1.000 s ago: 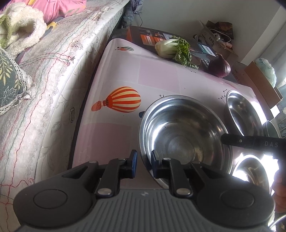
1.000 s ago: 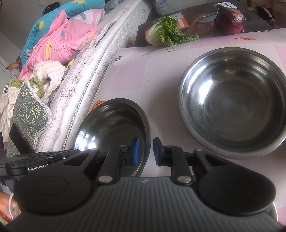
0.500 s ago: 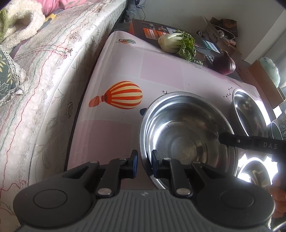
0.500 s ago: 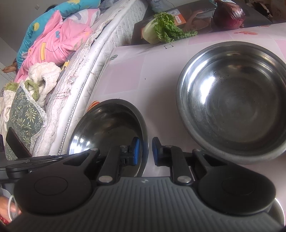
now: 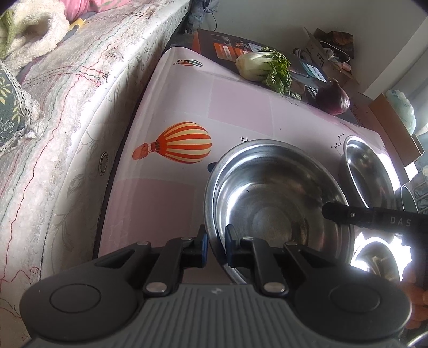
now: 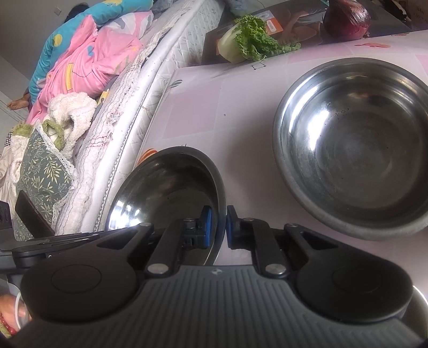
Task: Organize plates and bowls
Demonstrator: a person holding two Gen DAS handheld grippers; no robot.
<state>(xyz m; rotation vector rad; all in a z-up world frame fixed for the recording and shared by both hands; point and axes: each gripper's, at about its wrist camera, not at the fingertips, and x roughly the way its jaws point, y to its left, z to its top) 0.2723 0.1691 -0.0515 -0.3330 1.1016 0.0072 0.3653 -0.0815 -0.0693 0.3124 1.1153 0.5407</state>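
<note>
Left wrist view: left gripper (image 5: pixel 214 242) closed narrow on the near-left rim of a large steel bowl (image 5: pixel 275 211), one blue pad outside the wall, the other inside; jaws just been closing a little more, with the rim between them. Bowl on the pink tablecloth (image 5: pixel 240 107), just right of a printed striped balloon (image 5: pixel 179 142). At the right side of this bowl, the black body of the right gripper (image 5: pixel 374 218) reaching over the rim. Further right a second steel bowl (image 5: pixel 366 171), and a third, smaller one (image 5: pixel 377 257) near the right edge, in strong glare. At the far end of the table a leafy cabbage (image 5: pixel 263 67) and a red onion (image 5: pixel 333 97), lying on dark boxes. Mattress edge (image 5: pixel 67 133) along the left.

Right wrist view: right gripper (image 6: pixel 217 224) pinched narrow on the right rim of the large steel bowl (image 6: pixel 165 187), left pad inside, right pad outside; jaws just been closing, rim between them. Bowl seems tilted, whether lifted from the cloth cannot be told. To the right, well apart, another wide steel bowl (image 6: pixel 355 150) flat on the tablecloth. Far behind, cabbage (image 6: pixel 246 40) and onion (image 6: pixel 347 18). Bedding and a pink blanket (image 6: pixel 88 59) at far left.
</note>
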